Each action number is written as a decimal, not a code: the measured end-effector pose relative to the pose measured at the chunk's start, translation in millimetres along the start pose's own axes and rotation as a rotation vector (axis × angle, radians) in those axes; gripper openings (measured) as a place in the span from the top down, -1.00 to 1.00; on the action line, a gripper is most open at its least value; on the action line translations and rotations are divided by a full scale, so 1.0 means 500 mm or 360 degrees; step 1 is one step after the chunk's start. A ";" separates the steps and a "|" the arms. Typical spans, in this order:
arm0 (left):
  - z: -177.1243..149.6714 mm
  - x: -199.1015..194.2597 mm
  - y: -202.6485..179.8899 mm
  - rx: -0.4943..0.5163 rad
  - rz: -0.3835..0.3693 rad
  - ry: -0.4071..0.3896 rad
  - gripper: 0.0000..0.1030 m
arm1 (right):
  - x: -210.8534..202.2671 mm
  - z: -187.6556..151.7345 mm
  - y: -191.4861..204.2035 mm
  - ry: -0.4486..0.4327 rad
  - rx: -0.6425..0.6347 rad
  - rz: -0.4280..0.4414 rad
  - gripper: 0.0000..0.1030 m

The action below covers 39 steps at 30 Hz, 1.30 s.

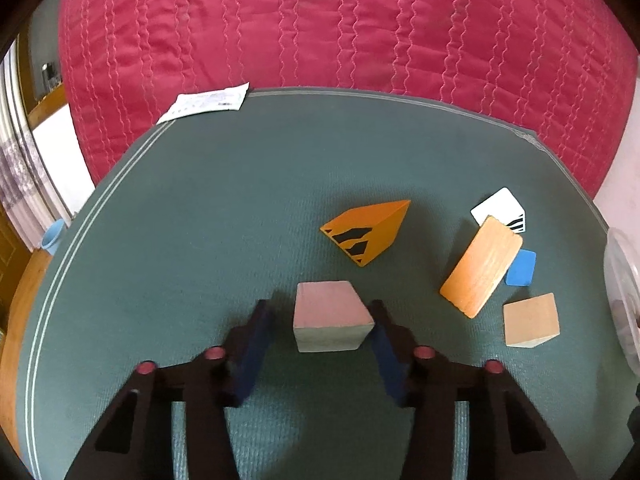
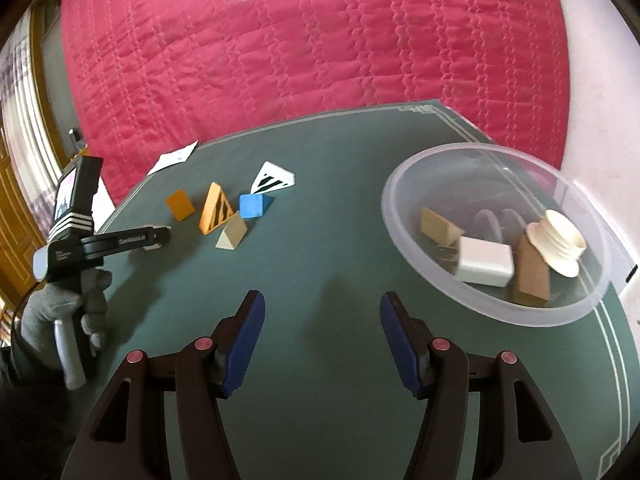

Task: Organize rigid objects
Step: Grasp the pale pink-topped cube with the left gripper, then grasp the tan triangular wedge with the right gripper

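My left gripper (image 1: 320, 322) is open, its jaws on either side of a pale pink-topped wooden block (image 1: 332, 322) on the green mat; the fingers are close but I cannot see contact. Beyond it lie an orange wedge with black stripes (image 1: 366, 232), a plain wooden slab (image 1: 482, 266), a tan block (image 1: 530, 320), a blue piece (image 1: 520, 268) and a white striped piece (image 1: 500, 210). My right gripper (image 2: 322, 336) is open and empty over bare mat. A clear plastic bowl (image 2: 404, 188) at the right holds several wooden and white pieces. The left gripper (image 2: 158, 236) shows from the side at the far left.
The green mat (image 1: 180, 220) covers a round table next to a red quilted bed (image 1: 320, 20). A white paper slip (image 1: 204, 102) lies at the mat's far edge. A gloved hand (image 2: 60, 312) holds the left tool. The bowl's rim (image 1: 624, 292) shows at the right.
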<state>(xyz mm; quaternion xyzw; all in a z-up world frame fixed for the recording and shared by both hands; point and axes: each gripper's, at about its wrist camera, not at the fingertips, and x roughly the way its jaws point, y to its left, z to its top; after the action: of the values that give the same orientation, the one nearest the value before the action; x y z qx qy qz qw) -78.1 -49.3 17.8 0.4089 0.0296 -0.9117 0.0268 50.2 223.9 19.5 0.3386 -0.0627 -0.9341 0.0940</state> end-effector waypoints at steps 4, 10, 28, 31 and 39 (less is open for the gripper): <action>-0.001 -0.006 0.005 -0.0009 -0.0041 -0.0008 0.39 | 0.022 0.014 0.022 0.0052 -0.0017 0.0049 -0.19; -0.006 -0.028 0.008 -0.0016 -0.0072 -0.0054 0.40 | 0.063 0.046 0.067 0.0098 -0.0073 0.0121 -0.19; -0.013 -0.073 0.013 -0.0036 -0.0153 -0.0121 0.40 | 0.226 0.101 0.147 0.0287 -0.0376 0.0067 -0.19; -0.014 -0.077 0.015 -0.0043 -0.0157 -0.0128 0.39 | 0.247 0.110 0.158 0.0297 -0.0448 0.0042 -0.19; -0.013 -0.076 0.020 -0.0062 -0.0164 -0.0122 0.40 | 0.285 0.140 0.163 0.0301 -0.0505 0.0042 -0.19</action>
<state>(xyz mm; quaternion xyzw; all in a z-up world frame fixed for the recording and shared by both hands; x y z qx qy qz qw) -47.4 -57.7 41.6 0.3711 0.0673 -0.9261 -0.0112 -91.4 117.1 -1.0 0.4049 0.0902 -0.8950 0.1640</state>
